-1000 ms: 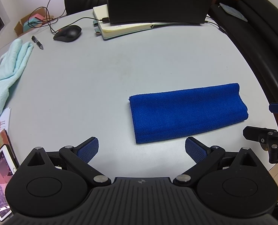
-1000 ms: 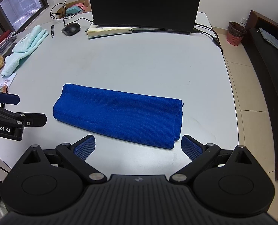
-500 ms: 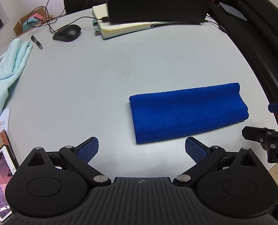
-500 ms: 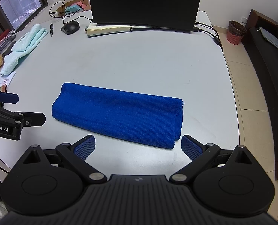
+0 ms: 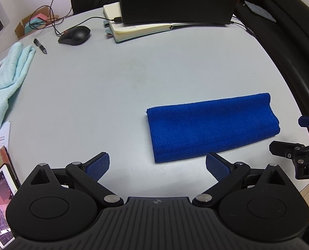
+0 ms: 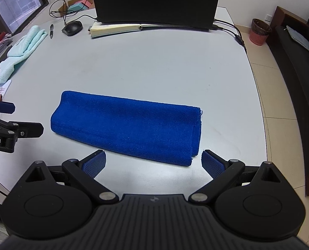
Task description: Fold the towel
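A blue towel [image 5: 211,126] lies folded into a long strip on the grey table [image 5: 112,87]; the right wrist view shows the blue towel [image 6: 127,126] just ahead of its fingers. My left gripper [image 5: 157,166] is open, empty, hovering near the towel's left near corner. My right gripper [image 6: 153,162] is open too, with nothing between its pads, close above the towel's near edge. At the right edge of the left wrist view the right gripper [image 5: 296,139] shows. The left gripper [image 6: 6,120] appears at the left edge of the right wrist view.
A light-green towel [image 5: 6,79], a pen [image 5: 40,45], a mouse [image 5: 74,35] with cable and an open notebook [image 5: 137,28] under a dark monitor [image 5: 177,0] lie at the back. A tablet [image 5: 0,198] and papers sit at the near left. A black sofa [image 5: 289,48] stands beyond the right table edge.
Both grippers stay open; the views shift only slightly, with the right gripper edging a little nearer the towel.
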